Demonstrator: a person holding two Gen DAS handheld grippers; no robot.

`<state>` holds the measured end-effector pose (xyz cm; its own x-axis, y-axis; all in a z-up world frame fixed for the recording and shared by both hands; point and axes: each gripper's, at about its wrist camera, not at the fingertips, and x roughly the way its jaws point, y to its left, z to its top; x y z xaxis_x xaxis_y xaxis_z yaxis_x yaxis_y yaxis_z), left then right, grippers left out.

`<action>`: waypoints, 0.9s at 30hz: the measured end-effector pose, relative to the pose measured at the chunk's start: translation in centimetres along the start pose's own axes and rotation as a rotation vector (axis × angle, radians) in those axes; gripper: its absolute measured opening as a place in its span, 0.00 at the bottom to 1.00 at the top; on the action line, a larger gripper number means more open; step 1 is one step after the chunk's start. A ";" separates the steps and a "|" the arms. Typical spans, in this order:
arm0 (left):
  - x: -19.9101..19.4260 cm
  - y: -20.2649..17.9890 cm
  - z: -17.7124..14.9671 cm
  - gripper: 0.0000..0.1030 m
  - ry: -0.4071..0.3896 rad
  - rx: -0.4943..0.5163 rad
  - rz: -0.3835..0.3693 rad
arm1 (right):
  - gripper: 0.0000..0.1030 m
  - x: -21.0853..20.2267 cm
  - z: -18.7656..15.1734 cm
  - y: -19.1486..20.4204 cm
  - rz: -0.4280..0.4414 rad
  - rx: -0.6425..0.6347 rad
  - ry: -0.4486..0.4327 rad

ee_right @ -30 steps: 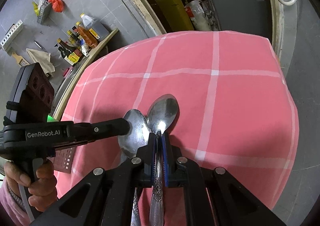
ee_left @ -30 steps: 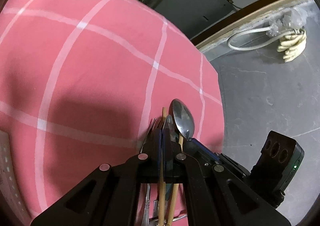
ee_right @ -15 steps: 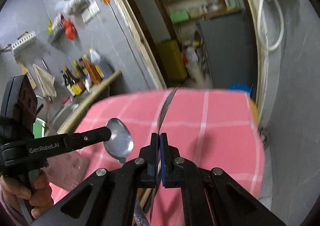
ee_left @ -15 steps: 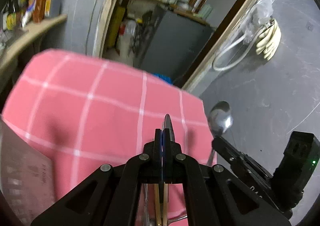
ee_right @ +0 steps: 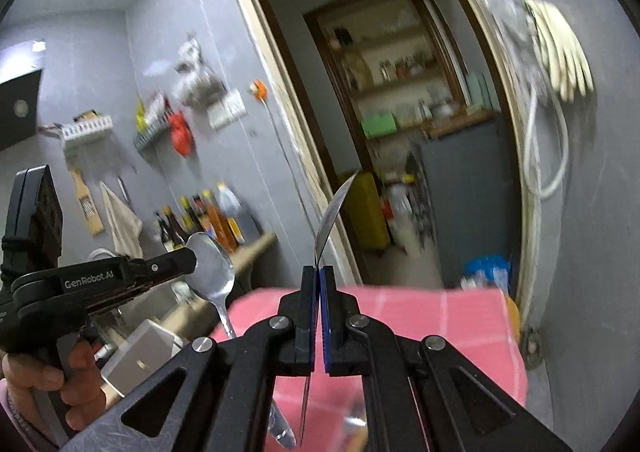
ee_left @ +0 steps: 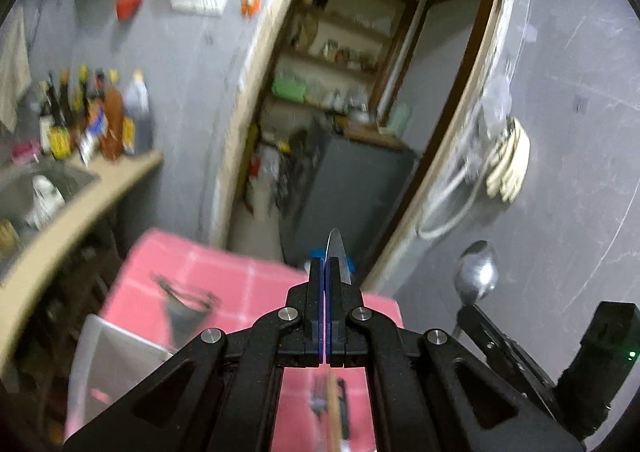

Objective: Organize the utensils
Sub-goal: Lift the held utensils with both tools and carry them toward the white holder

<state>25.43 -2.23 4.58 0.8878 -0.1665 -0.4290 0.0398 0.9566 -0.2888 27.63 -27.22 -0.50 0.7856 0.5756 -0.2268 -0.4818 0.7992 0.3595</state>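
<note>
Both grippers are raised above the pink checked tablecloth [ee_left: 224, 284], each shut on a metal spoon. My left gripper [ee_left: 325, 272] grips a spoon [ee_left: 335, 252] seen edge-on; the same spoon shows face-on in the right wrist view [ee_right: 210, 268]. My right gripper [ee_right: 318, 280] grips another spoon [ee_right: 332, 215], edge-on there, face-on in the left wrist view [ee_left: 478, 272]. Blurred utensils [ee_left: 330, 408] lie on the cloth below.
A white-grey tray [ee_left: 116, 364] stands at the table's left edge; it also shows in the right wrist view [ee_right: 140, 352]. A counter with bottles [ee_left: 92, 119] and a sink lies left. A doorway [ee_left: 360, 111] to a pantry is ahead.
Both grippers have lifted their spoons off the cloth and tilted up, so the views now face the wall and doorway. The table has dropped low in both views.
</note>
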 end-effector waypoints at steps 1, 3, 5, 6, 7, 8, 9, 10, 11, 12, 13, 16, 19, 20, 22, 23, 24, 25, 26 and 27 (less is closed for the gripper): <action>-1.1 0.4 0.7 0.00 -0.031 0.015 0.020 | 0.02 -0.2 0.3 0.7 0.007 -0.003 -0.017; -3.0 1.1 1.8 0.00 -0.086 0.046 0.065 | 0.02 -0.2 0.7 2.7 0.032 -0.008 -0.059; -4.8 2.5 2.3 0.00 -0.120 0.069 0.106 | 0.02 0.1 0.8 4.6 0.057 -0.008 -0.086; -5.4 3.3 2.4 0.00 -0.125 0.072 0.120 | 0.02 0.4 0.7 6.0 0.075 -0.013 -0.098; -6.0 4.1 2.3 0.00 -0.131 0.075 0.139 | 0.02 0.7 0.5 6.9 0.086 -0.016 -0.106; -6.3 4.8 2.0 0.00 -0.138 0.081 0.155 | 0.02 1.0 0.4 7.9 0.100 -0.017 -0.112; -6.8 5.6 1.7 0.00 -0.147 0.090 0.175 | 0.02 1.2 0.2 8.6 0.108 -0.019 -0.114; -7.1 6.2 1.4 0.00 -0.154 0.095 0.189 | 0.02 1.6 -0.2 9.6 0.116 -0.025 -0.116; -7.4 7.0 0.8 0.00 -0.161 0.097 0.201 | 0.02 2.1 -0.8 10.7 0.120 -0.033 -0.116; -7.6 7.8 0.3 0.00 -0.166 0.101 0.209 | 0.02 2.5 -1.2 11.4 0.124 -0.036 -0.113; -7.7 8.3 -0.3 0.00 -0.174 0.106 0.223 | 0.02 3.0 -1.8 12.2 0.124 -0.044 -0.107; -8.1 9.7 -1.5 0.00 -0.192 0.149 0.253 | 0.02 4.3 -3.7 14.0 0.116 -0.088 -0.092; -7.8 10.4 -3.1 0.00 -0.202 0.200 0.259 | 0.02 5.6 -5.7 14.8 0.108 -0.111 -0.069; -7.6 10.5 -3.6 0.00 -0.203 0.217 0.260 | 0.02 6.0 -6.4 15.0 0.104 -0.112 -0.060; -7.4 10.8 -4.1 0.00 -0.204 0.250 0.261 | 0.02 6.6 -7.6 14.8 0.100 -0.094 -0.041; -7.2 10.9 -4.4 0.00 -0.201 0.265 0.258 | 0.02 6.9 -8.1 14.6 0.095 -0.083 -0.035; -7.1 11.1 -4.5 0.00 -0.196 0.272 0.252 | 0.03 7.1 -8.6 14.5 0.092 -0.073 -0.028; -6.9 11.1 -4.7 0.00 -0.189 0.280 0.245 | 0.02 7.0 -9.0 14.3 0.092 -0.065 -0.023; -6.6 11.3 -4.9 0.00 -0.182 0.289 0.240 | 0.02 7.1 -9.4 14.2 0.089 -0.055 -0.014; -6.4 11.5 -5.1 0.00 -0.174 0.299 0.236 | 0.02 7.1 -9.7 14.1 0.086 -0.055 -0.008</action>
<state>17.89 8.60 -0.38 0.9517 0.0837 -0.2955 -0.0652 0.9953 0.0721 22.68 -10.12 -5.81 0.7434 0.6414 -0.1897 -0.5679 0.7551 0.3275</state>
